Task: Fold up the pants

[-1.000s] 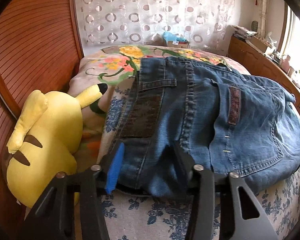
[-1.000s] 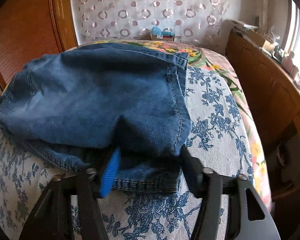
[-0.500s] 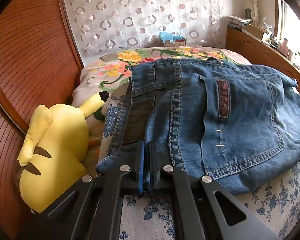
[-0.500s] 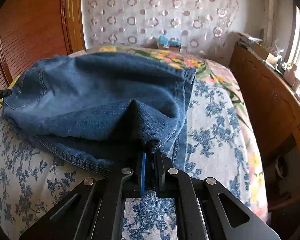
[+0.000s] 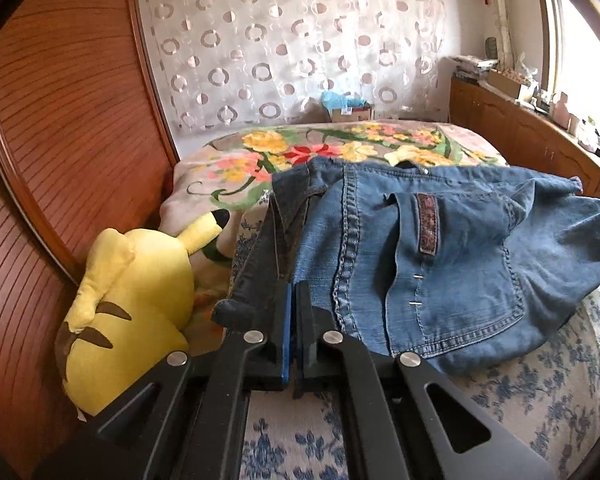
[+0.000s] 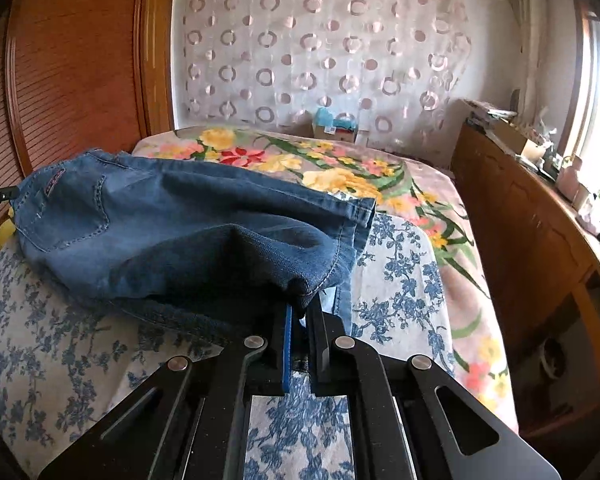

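Bed (image 5: 560, 392): blue-flowered sheet near, bright floral blanket (image 5: 340, 148) far.
Jeans (image 5: 440, 264): spread across the bed, waistband side left, back pocket up, cloth rising toward both tools.
Left gripper (image 5: 294, 300): clamped tight on the jeans' near-left edge, denim pinched between its jaws.
Right gripper (image 6: 300, 312): closed on a bunched fold at the jeans' near-right hem.
Yellow plush toy (image 5: 128, 312): left of the jeans, against the wooden headboard (image 5: 60, 120).

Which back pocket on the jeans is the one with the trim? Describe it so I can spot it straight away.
On the bed, the blue jeans lie across the blue-flowered sheet, right of the yellow plush toy. Right of their thick centre seam sits the back pocket. Only it carries a short vertical strip of dark patterned trim.
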`<state>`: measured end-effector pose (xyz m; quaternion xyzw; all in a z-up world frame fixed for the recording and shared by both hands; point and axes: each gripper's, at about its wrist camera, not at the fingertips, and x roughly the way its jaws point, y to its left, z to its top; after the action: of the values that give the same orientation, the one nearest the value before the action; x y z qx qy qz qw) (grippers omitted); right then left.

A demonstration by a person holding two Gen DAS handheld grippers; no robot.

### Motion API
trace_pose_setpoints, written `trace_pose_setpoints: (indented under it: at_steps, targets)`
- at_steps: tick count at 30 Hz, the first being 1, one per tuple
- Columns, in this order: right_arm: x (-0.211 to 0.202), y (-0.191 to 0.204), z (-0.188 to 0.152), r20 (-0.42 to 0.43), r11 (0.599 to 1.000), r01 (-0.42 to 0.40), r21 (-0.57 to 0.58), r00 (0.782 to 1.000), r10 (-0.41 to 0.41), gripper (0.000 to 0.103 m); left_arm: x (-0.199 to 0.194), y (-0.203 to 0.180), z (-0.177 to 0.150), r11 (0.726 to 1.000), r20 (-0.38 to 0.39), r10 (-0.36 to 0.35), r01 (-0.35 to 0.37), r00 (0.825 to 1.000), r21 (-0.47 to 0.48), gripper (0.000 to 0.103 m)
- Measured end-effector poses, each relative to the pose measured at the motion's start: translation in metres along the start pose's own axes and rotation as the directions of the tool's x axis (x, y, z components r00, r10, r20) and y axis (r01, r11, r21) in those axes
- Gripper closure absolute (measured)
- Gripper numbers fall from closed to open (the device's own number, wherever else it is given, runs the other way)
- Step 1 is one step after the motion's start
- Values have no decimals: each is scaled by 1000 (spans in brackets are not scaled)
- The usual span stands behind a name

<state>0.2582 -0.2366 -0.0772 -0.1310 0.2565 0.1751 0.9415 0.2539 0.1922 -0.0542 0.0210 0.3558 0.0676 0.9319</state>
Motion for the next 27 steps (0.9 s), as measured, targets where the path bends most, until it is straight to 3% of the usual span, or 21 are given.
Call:
trace_pose_setpoints:
  at_steps: [7,20,27]
  targets:
    - [-30,-10,-16,29,1000,5,5,1000,-5,98,-42,-6,-10,1000,38,-24,24,999,4,101]
    - [-112,-26,-66,36,998,39,57,999,-41,98,-122,-37,-74,992,38,-129,128,991,3,101]
    - [-109,-22,-107,-38,993,10,118,999,-5,98,-111,-55,-113,990,-30,-141,141,990,9,101]
